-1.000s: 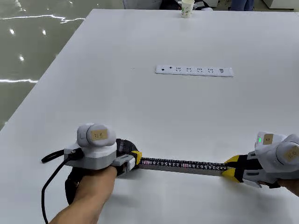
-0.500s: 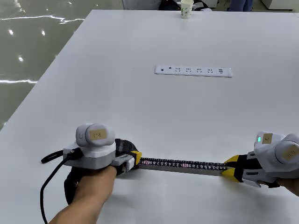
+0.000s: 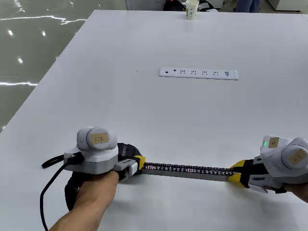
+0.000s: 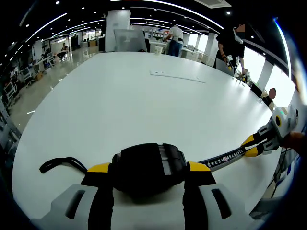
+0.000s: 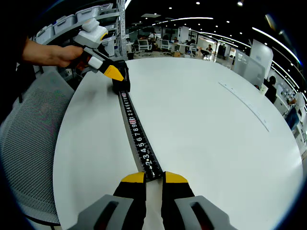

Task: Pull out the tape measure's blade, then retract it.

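Observation:
The black tape measure case (image 4: 148, 165) sits between the yellow-tipped jaws of my left gripper (image 4: 149, 168), which is shut on it near the table's front left (image 3: 129, 159). Its blade (image 3: 187, 171), black with white and red numbers, lies drawn out flat along the white table to the right. My right gripper (image 3: 236, 173) is shut on the blade's end, and the blade (image 5: 139, 139) runs away from the right gripper (image 5: 149, 178) toward the case (image 5: 121, 84). A black wrist strap (image 4: 60, 164) trails from the case.
A white power strip (image 3: 198, 73) lies mid-table, beyond the blade. A paper cup (image 3: 191, 8) stands at the far edge. A black cable (image 3: 48, 192) hangs off the left gripper by the table's front edge. People stand beyond the table's far side.
None of the things has visibly moved; both grippers hold as before, and the head view has shifted only slightly.

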Demonstrator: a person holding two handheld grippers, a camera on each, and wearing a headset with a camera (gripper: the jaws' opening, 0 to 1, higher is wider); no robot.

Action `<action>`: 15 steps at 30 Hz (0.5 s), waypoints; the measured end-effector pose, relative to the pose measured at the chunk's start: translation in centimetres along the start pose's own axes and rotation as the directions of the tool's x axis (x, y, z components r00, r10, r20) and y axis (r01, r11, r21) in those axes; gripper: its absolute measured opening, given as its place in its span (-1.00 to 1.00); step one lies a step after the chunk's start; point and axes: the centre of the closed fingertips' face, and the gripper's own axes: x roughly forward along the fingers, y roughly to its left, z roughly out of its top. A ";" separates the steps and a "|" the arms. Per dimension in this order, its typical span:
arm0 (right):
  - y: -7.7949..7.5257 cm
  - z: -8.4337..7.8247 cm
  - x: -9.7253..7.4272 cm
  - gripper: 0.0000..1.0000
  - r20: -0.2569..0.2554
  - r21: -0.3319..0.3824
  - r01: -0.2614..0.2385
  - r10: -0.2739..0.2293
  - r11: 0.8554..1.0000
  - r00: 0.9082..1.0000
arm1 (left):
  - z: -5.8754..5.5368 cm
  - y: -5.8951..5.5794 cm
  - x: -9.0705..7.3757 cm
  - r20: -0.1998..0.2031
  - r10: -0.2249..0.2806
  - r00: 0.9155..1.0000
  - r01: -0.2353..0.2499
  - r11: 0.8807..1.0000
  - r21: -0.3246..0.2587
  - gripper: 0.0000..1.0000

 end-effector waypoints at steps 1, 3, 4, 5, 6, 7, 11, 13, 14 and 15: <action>0.0 0.0 0.0 -0.86 0.000 0.001 -0.001 0.001 1.000 1.000 | 0.0 0.0 0.0 0.001 0.000 1.000 0.000 1.000 0.001 0.05; 0.1 0.0 0.0 -0.86 -0.002 0.000 0.000 0.000 1.000 1.000 | 0.0 0.0 0.0 0.003 -0.001 1.000 0.001 1.000 0.000 0.05; 0.1 0.0 0.0 -0.86 -0.002 0.000 0.000 0.000 1.000 1.000 | 0.0 0.0 -0.1 0.003 -0.002 1.000 0.002 1.000 0.001 0.05; 0.1 0.0 0.0 -0.86 -0.001 0.002 -0.001 0.001 1.000 1.000 | 0.0 0.0 -0.1 0.003 -0.003 1.000 0.003 1.000 0.001 0.05; 0.1 0.0 0.0 -0.86 -0.002 0.003 -0.001 0.001 1.000 1.000 | 0.0 0.0 -0.1 0.003 -0.004 1.000 0.004 1.000 0.001 0.05; 0.2 0.1 0.0 -0.86 -0.002 0.002 -0.002 0.002 1.000 1.000 | 0.0 0.0 -0.1 0.002 -0.006 1.000 0.006 1.000 0.004 0.05; 0.4 0.3 0.2 -0.85 -0.001 0.006 -0.007 0.007 1.000 1.000 | 0.0 0.0 -0.1 0.001 -0.008 1.000 0.008 1.000 0.003 0.05; 0.4 0.5 0.4 -0.85 0.000 0.005 -0.009 0.009 1.000 1.000 | 0.0 0.0 -0.1 0.001 -0.008 1.000 0.008 1.000 0.002 0.05; 0.4 0.6 0.4 -0.85 0.002 0.004 -0.010 0.010 1.000 1.000 | 0.0 0.0 -0.1 0.001 -0.009 1.000 0.009 1.000 0.002 0.05; 0.5 0.6 0.5 -0.85 0.001 0.004 -0.010 0.010 1.000 1.000 | 0.0 0.0 -0.1 0.001 -0.010 1.000 0.010 1.000 0.000 0.05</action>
